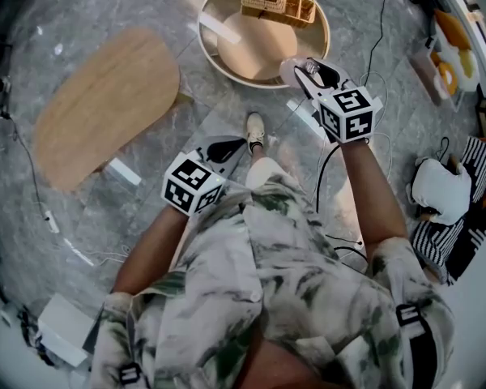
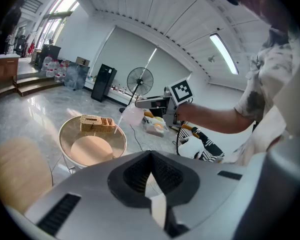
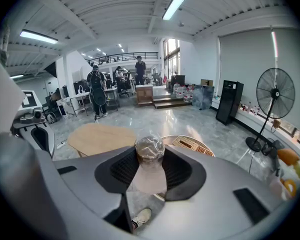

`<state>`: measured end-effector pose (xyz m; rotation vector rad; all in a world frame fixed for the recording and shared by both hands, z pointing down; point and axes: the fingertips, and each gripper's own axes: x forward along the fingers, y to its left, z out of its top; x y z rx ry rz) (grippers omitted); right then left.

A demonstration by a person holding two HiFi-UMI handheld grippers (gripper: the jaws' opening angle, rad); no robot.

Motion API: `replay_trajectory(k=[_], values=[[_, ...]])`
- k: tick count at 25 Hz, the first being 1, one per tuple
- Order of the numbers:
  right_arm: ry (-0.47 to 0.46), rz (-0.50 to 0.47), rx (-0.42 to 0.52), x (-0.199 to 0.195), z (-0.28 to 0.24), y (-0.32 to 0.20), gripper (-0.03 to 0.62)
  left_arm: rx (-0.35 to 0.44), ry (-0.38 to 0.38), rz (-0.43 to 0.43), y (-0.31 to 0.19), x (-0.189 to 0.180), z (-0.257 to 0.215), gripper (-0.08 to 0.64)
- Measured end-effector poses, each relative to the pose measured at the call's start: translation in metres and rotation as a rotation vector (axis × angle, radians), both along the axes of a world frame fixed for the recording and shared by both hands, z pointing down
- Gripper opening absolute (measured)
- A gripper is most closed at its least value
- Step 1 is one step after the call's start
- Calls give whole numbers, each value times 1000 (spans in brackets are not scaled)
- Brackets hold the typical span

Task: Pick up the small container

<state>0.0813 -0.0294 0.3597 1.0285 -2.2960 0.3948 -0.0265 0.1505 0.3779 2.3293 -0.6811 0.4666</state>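
Observation:
The small container (image 3: 149, 167), a translucent cup with crinkled film over its top, sits between the jaws of my right gripper (image 3: 150, 170), which is shut on it. In the head view the right gripper (image 1: 308, 74) holds the container (image 1: 294, 70) in the air by the near rim of the round tray table (image 1: 323, 24). The left gripper view shows the same container (image 2: 132, 116) held out above the floor. My left gripper (image 1: 228, 147) hangs lower, near my foot; its jaws (image 2: 150, 156) meet at the tip with nothing between them.
The round tray table carries a wicker basket (image 1: 276, 3) and a wooden disc (image 1: 256, 45). An oval wooden table (image 1: 105, 105) stands to the left. Cables (image 1: 377, 39) run over the marble floor. Striped fabric and a white plush (image 1: 441, 190) lie right. A fan (image 3: 275, 94) and people (image 3: 96, 91) are farther off.

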Motion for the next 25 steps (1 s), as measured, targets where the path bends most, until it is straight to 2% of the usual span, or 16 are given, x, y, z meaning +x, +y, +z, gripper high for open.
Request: replay_trajectory(k=[12,25], values=[[13,-4,-15,8,15,-10,158,-29,-4,-11,-5,2,8,21],[17,-14,-39,17,35,-39,158,-67,4,-34,-33,12,18,21]])
